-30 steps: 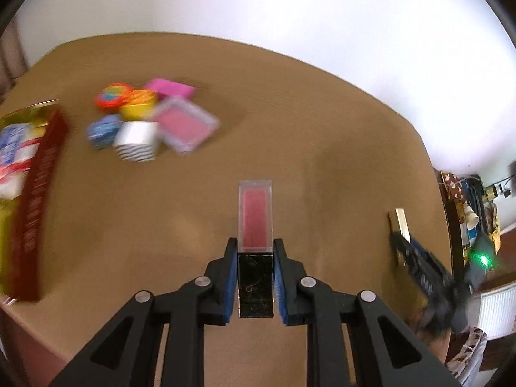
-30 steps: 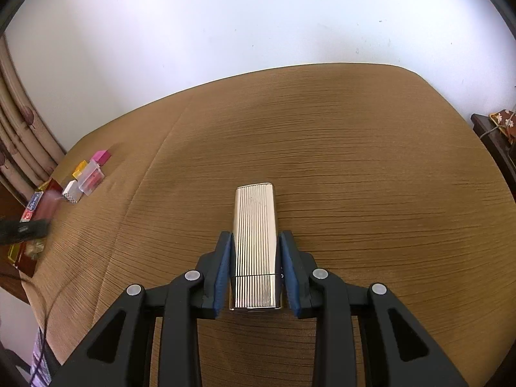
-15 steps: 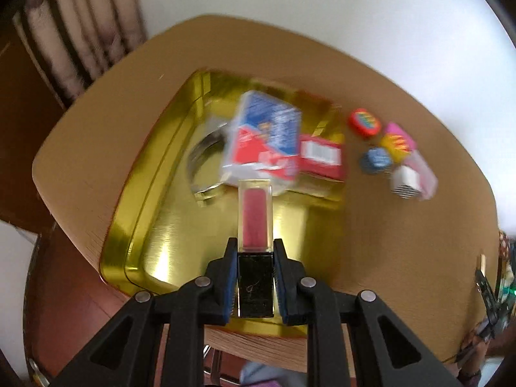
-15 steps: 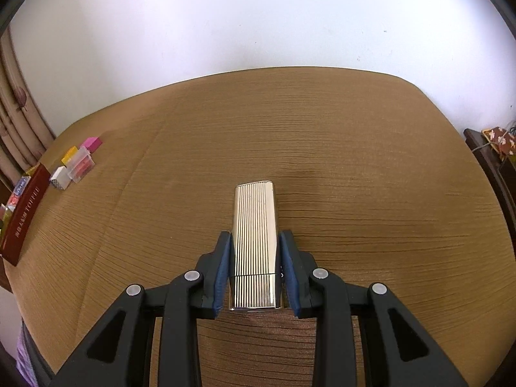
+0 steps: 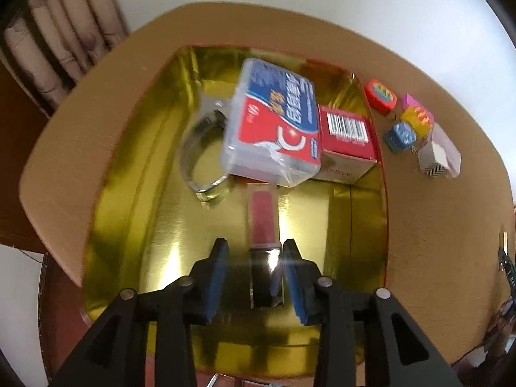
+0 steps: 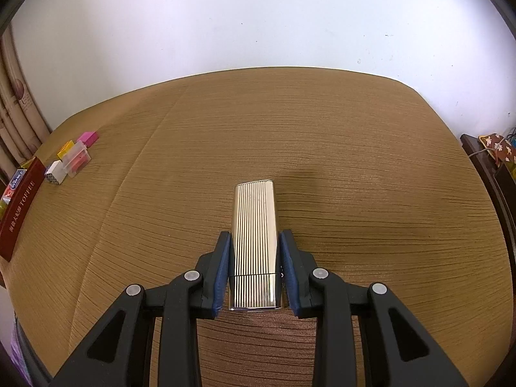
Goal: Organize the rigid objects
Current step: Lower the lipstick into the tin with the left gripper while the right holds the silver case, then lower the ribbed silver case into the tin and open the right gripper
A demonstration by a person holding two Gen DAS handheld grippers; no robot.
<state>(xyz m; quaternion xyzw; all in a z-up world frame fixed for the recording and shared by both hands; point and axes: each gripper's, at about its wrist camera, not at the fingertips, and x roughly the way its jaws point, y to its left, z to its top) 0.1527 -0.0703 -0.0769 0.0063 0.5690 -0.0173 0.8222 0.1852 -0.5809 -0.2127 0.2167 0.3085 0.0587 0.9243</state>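
The lipstick (image 5: pixel 262 222), a clear tube with a red stick and a black glossy base, lies between the two fingers of the left gripper (image 5: pixel 255 267) above the gold tray (image 5: pixel 135 193). The jaws of this gripper are opening: a clear gap shows at the left pad (image 5: pixel 217 277), while the right pad is very near the black base (whether it touches, I cannot tell). The lipstick points away from the camera, toward the far side of the tray.

Inside the tray, just beyond the tip of the lipstick, a clear plastic box with a blue and red label (image 5: pixel 274 122) rests tilted. To its right stands a red carton with a barcode (image 5: pixel 348 138), touching the box. To its left lies a metal ring (image 5: pixel 198 151), partly under the box.

To the right of the tray, on the brown table (image 5: pixel 435 232), there is a small group of erasers (image 5: pixel 409 122) in red, pink, yellow, blue and white, close together.

The right gripper (image 6: pixel 254 258) pinches a gold ribbed lighter (image 6: pixel 254 242) between its blue pads; both pads press on its sides. It is over the middle of the table, well apart from the tray, whose dark red outer wall (image 6: pixel 19 209) shows at the far left edge.
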